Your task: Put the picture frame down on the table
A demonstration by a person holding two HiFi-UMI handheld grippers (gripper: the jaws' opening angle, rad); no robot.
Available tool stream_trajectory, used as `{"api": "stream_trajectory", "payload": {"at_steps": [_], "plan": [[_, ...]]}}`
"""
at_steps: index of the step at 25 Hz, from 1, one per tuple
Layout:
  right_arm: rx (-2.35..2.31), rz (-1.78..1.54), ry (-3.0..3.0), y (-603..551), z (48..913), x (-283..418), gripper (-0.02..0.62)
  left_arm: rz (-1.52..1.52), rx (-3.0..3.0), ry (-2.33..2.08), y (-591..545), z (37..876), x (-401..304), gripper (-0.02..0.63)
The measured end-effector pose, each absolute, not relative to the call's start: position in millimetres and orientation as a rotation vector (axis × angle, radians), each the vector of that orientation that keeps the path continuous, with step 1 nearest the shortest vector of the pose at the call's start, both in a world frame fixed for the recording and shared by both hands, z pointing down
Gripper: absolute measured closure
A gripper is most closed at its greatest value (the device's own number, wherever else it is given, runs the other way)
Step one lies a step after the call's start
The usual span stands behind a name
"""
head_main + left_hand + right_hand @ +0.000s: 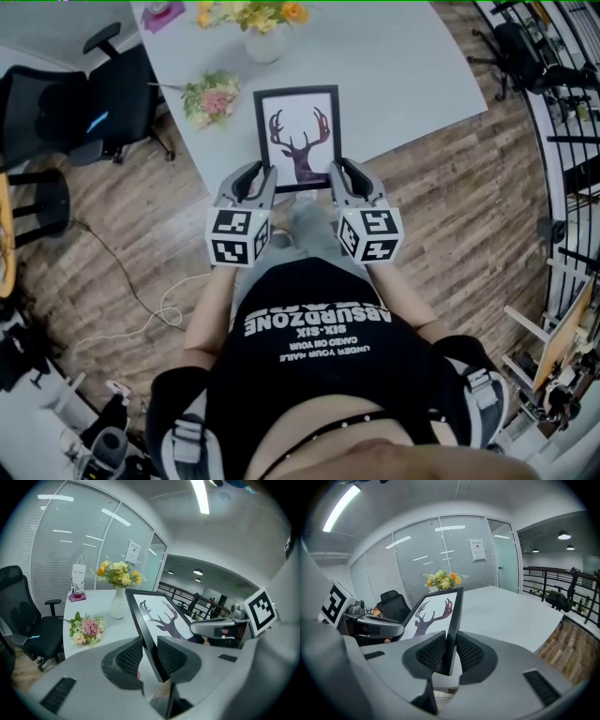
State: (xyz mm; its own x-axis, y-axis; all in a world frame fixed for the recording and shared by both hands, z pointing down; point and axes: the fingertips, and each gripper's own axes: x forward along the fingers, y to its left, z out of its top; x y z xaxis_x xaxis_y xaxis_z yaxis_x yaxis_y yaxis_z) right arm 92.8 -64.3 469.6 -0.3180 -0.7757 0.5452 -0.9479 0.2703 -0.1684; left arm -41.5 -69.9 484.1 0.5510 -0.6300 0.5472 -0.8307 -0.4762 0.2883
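Observation:
A black picture frame (297, 137) with a dark deer-head print is held over the near edge of the white table (403, 66), face up in the head view. My left gripper (261, 185) is shut on the frame's lower left edge (149, 641), the black bar running between its ribbed pads. My right gripper (337, 180) is shut on the lower right edge (451, 634). In both gripper views the frame tilts up above the tabletop. Whether its far end touches the table cannot be told.
A white vase of yellow and orange flowers (262, 26) stands at the table's far side, a small pink bouquet (212, 97) lies left of the frame, and a pink object (163, 14) sits at the far left. Black office chairs (84, 98) stand left on the wood floor. A railing (567, 103) runs at right.

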Motion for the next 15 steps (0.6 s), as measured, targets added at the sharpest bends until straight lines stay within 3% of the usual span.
{"api": "stream_trajectory", "payload": {"at_steps": [15], "plan": [[1.496, 0.703, -2.173, -94, 492, 100, 0.511, 0.541, 2.193, -1.184, -96, 507, -34, 0.503]]}}
